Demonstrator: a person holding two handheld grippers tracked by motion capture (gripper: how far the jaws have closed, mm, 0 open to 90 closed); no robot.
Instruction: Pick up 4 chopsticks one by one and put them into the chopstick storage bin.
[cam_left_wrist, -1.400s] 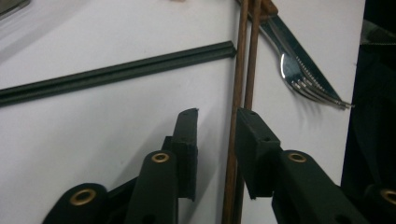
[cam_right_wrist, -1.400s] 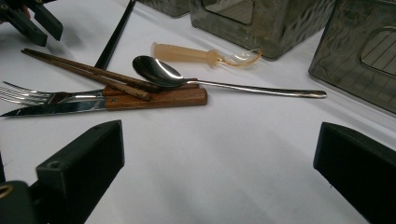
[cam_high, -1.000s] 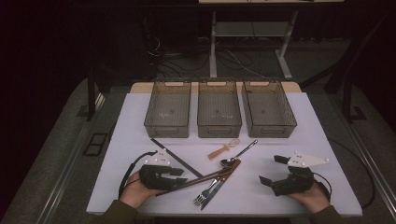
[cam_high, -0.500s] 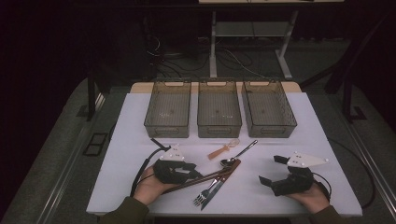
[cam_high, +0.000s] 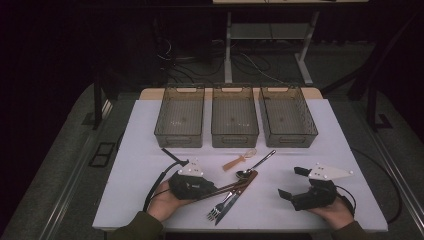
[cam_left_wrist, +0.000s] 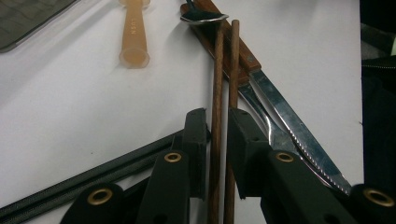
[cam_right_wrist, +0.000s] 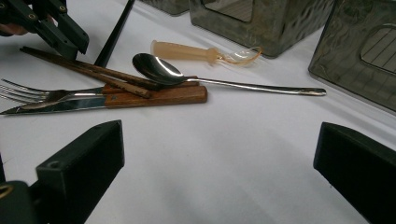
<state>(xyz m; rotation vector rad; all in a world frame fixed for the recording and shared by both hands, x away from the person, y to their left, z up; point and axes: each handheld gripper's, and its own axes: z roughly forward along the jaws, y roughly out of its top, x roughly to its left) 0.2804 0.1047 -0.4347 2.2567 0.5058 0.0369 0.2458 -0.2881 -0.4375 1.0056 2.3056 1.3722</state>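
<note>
Left gripper closing in on the chopsticks

The left gripper is sitting around 7 o'clock on the table, and its jaws have just been closing around the pair of wooden chopsticks, which are running between the pads and look pinched by now. The chopsticks are lying across the wooden-handled knife and fork, tips by the metal spoon. The right gripper is resting at 5 o'clock, jaws spread wide and holding nothing.
</note>
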